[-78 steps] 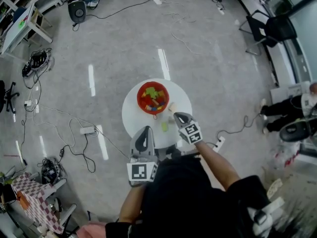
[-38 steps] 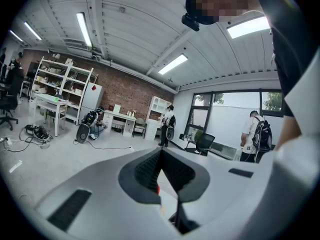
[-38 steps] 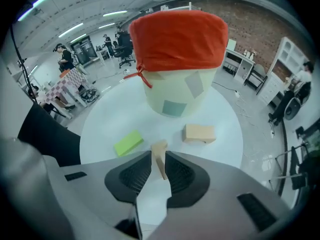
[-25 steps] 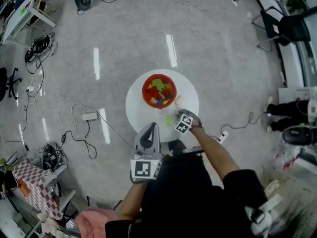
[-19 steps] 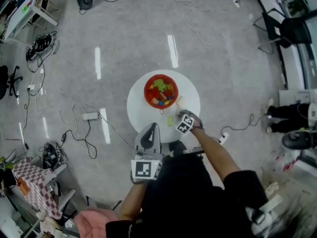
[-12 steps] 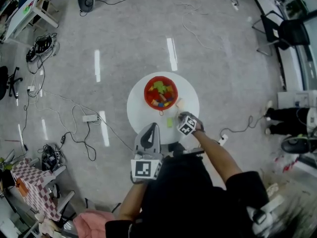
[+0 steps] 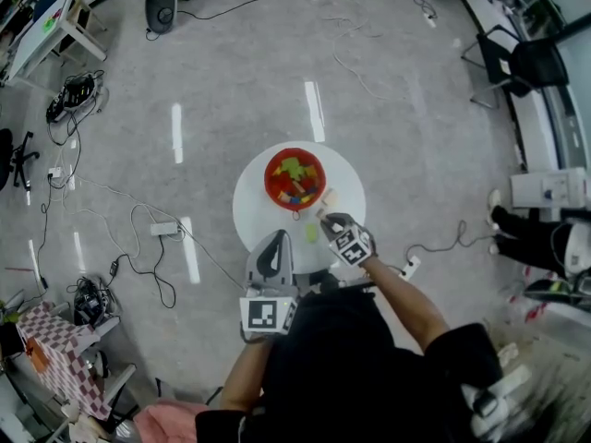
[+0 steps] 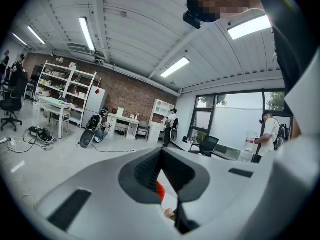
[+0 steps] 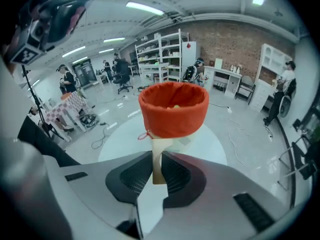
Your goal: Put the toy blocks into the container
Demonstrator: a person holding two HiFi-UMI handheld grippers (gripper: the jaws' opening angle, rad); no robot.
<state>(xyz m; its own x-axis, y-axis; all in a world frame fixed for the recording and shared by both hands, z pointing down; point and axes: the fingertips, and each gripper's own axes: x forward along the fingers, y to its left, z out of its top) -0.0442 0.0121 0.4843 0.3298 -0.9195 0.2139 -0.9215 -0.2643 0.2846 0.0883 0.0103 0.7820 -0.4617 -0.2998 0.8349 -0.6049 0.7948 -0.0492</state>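
A red fabric container [image 7: 294, 178] holding several coloured blocks stands on the round white table [image 7: 259, 212]. In the right gripper view the container [image 9: 173, 108] fills the middle, close ahead. My right gripper [image 7: 324, 216] is at the container's right front, shut on a flat tan block [image 9: 157, 159] that stands upright between the pads. The tan block [image 7: 325, 199] points toward the container's rim. A light green block [image 7: 310, 233] lies on the table just left of that gripper. My left gripper [image 7: 273, 242] hangs at the table's near edge, shut and holding nothing [image 8: 161, 154].
Cables and a power strip [image 7: 164, 228] trail over the grey floor to the table's left. A black chair [image 7: 522, 63] stands at the far right, and a checkered stool [image 7: 51, 358] at the lower left. Shelves and desks [image 9: 167, 54] line the room behind the container.
My right gripper has moved from the table's near right edge up to the tan block beside the container and closed on it. The left gripper has stayed where it was.
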